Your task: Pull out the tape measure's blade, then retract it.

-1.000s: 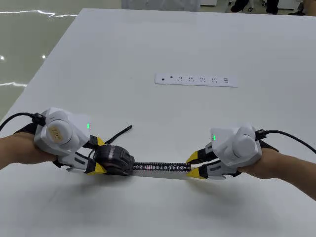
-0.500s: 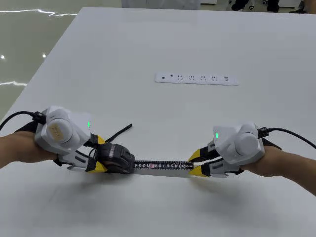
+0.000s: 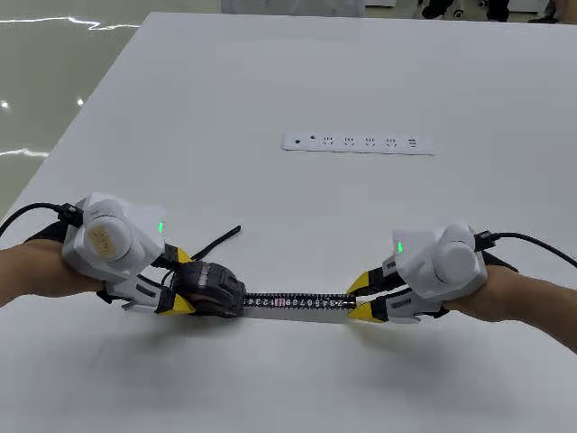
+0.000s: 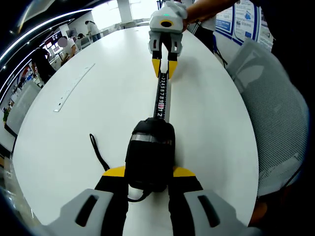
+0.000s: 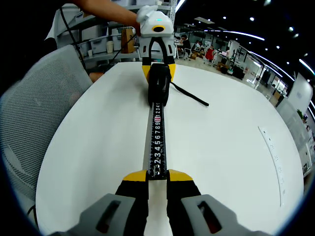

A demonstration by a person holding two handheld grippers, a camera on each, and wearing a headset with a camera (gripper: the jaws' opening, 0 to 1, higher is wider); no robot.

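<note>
The white workbench (image 3: pixel 270 81) carries a flat power strip (image 3: pixel 357 144) well apart from the work, near the middle. At the near edge, the left gripper (image 3: pixel 183 282) is clamped on the dark tape measure case (image 3: pixel 212 289), which sits on the table between its yellow tips. The right gripper (image 3: pixel 365 297) is pinched on the far end of the blade (image 3: pixel 297 301), which lies stretched flat between the two. This looks like the pulling-out step, with only a short run drawn. Next, the right gripper should probably draw straight away along the blade's line while the case is held steady. The case's wrist strap (image 3: pixel 216 244) trails loose behind. The blade's end hook is hidden between the right jaws, and I cannot make out any lock button.
</note>
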